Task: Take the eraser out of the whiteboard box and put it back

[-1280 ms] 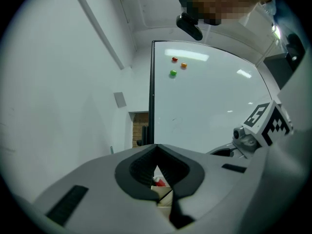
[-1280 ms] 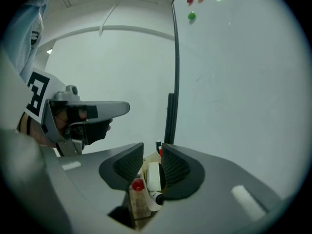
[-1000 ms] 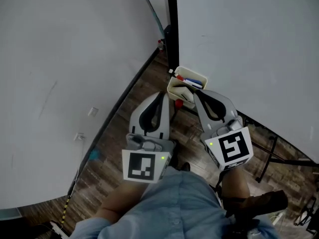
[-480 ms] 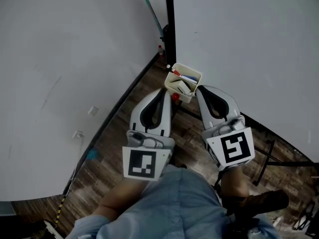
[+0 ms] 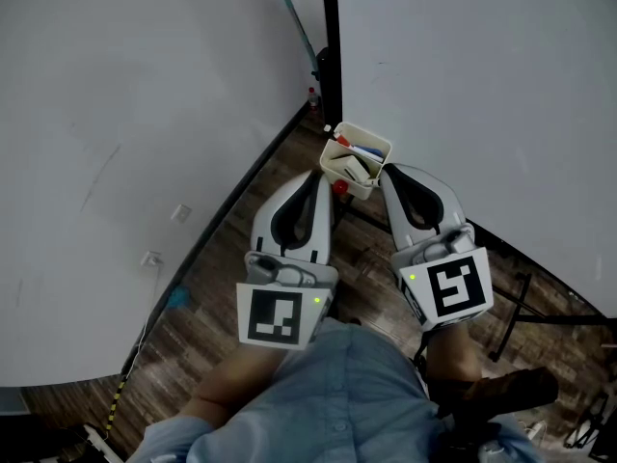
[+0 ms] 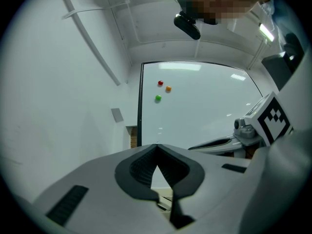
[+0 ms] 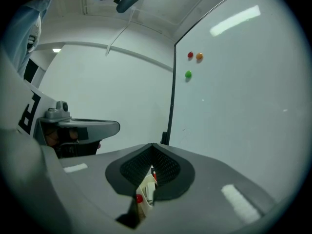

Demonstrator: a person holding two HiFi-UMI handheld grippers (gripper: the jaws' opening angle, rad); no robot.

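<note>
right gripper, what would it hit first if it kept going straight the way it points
Likely the whiteboard by its black edge; the whiteboard box seems just below that line, though depth is unclear.

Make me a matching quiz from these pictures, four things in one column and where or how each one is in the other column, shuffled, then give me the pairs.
Column one
1. whiteboard box
2. green magnet
3. right gripper
4. orange magnet

Column two
A. shut, with nothing held, tips close to the box
B. cream-coloured, with markers inside
C. lowest of the three dots on the whiteboard
D. just right of the red magnet

Pairs: 1-B, 2-C, 3-A, 4-D
</note>
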